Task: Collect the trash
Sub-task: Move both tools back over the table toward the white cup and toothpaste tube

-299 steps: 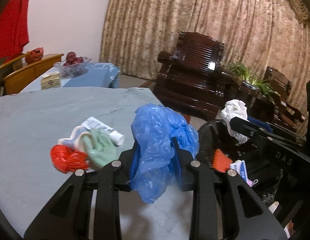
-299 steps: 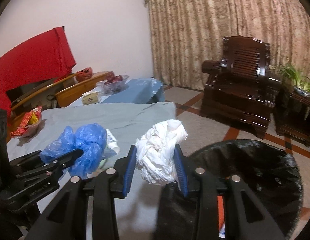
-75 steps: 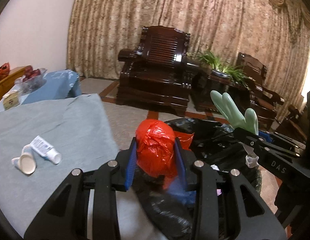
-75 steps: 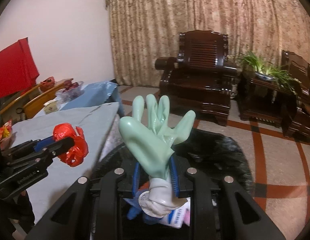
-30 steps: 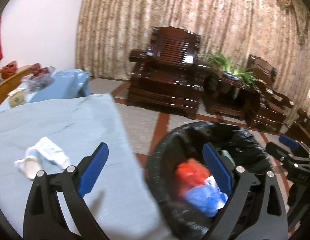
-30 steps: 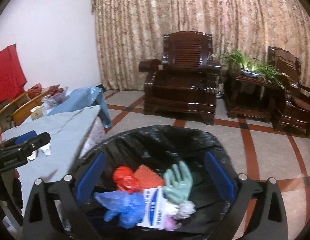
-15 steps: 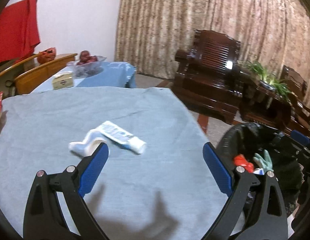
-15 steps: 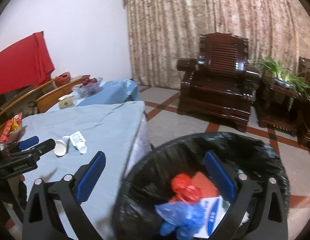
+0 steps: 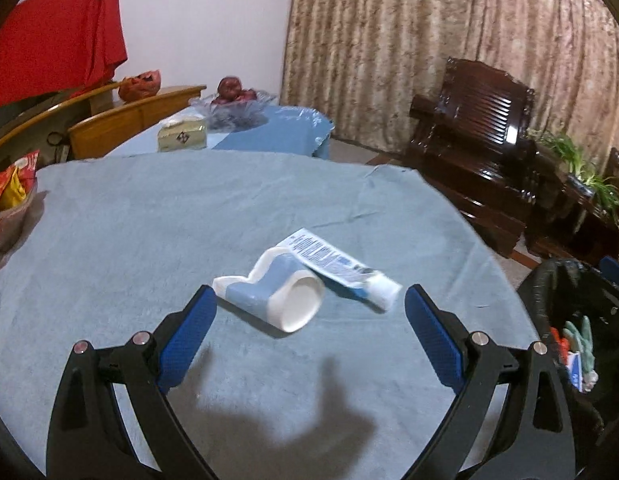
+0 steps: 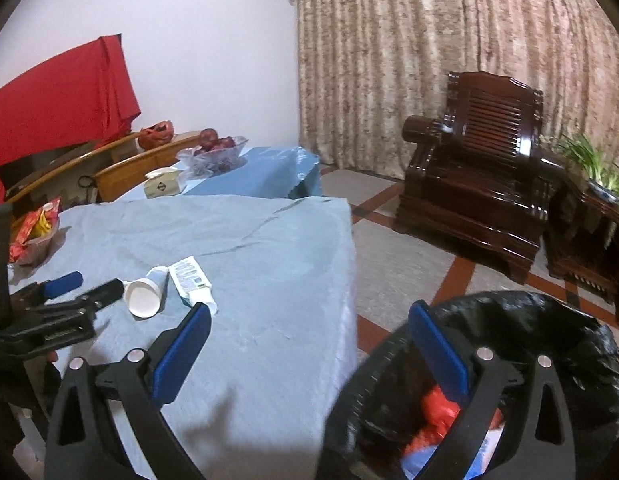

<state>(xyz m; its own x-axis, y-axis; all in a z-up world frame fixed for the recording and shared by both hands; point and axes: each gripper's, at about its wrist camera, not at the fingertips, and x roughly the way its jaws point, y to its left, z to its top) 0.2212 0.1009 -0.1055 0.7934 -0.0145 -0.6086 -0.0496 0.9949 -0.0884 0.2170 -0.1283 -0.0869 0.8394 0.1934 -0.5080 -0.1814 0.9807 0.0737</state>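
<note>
Cup [image 9: 275, 296] and tube [image 9: 341, 266] touch on table [image 9: 129, 220]; bin [image 10: 549, 336] right.

Both wrist views forward-facing — share table [image 9: 109, 240], bin [image 10: 549, 320].

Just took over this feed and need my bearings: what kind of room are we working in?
Most likely a home living or dining room: a carved wooden armchair, heavy patterned curtains, and a cloth-covered table with a fruit bowl behind it.

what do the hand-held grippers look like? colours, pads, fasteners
Both match: the left hand-held gripper and right hand-held gripper have black angular plastic frames, two splayed fingers faced with textured blue pads, and round silver fasteners at the joints. No cables, sleeves or legible markings show.
</note>
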